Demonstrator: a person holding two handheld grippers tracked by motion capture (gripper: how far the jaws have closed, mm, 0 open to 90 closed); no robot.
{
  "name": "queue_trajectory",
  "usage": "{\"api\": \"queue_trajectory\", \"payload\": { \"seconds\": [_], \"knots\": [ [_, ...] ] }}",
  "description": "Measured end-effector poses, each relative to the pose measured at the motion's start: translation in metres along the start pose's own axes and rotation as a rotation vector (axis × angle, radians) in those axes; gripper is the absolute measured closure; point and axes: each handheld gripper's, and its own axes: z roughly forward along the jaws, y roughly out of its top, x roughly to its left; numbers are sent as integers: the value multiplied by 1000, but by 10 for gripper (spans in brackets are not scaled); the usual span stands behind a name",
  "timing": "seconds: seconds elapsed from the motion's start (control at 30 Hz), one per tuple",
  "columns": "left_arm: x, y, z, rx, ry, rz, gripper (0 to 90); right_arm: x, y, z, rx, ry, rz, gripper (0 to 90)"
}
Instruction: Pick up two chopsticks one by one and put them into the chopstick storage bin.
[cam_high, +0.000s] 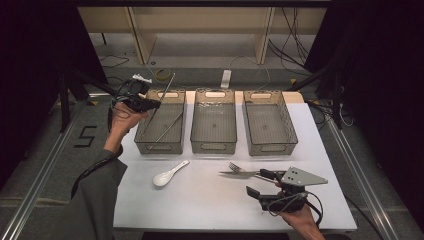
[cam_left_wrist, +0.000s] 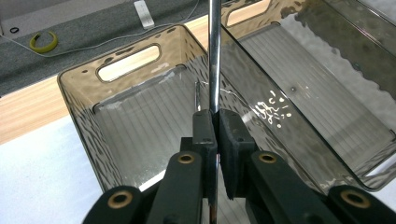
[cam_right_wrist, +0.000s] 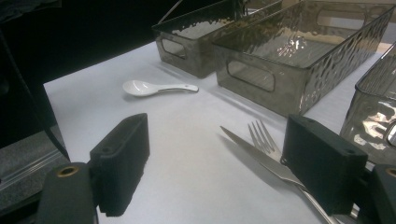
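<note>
My left gripper (cam_left_wrist: 215, 126) clamps a thin metal rod (cam_left_wrist: 214, 56) between closed jaws; its top runs out of frame. It stands over the leftmost of three smoky, ripple-walled plastic bins (cam_high: 161, 121), where a second rod (cam_high: 169, 126) lies. My right gripper (cam_right_wrist: 224, 163) rests wide open on the white worktop (cam_high: 210, 195), a knife (cam_right_wrist: 261, 161) and fork (cam_right_wrist: 264, 137) lying between its jaws. A white spoon (cam_high: 169, 174) lies near.

Yellow tape roll (cam_left_wrist: 44, 41), white power strip (cam_high: 226, 78), cables (cam_high: 295, 42) on grey floor behind table.
</note>
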Motion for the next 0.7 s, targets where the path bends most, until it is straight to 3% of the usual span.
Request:
{"api": "queue_trajectory", "payload": {
  "seconds": [0.7],
  "knots": [
    [6,-14,16,9,22,-24,851,0,0,0,3,1,0,239]
  ]
}}
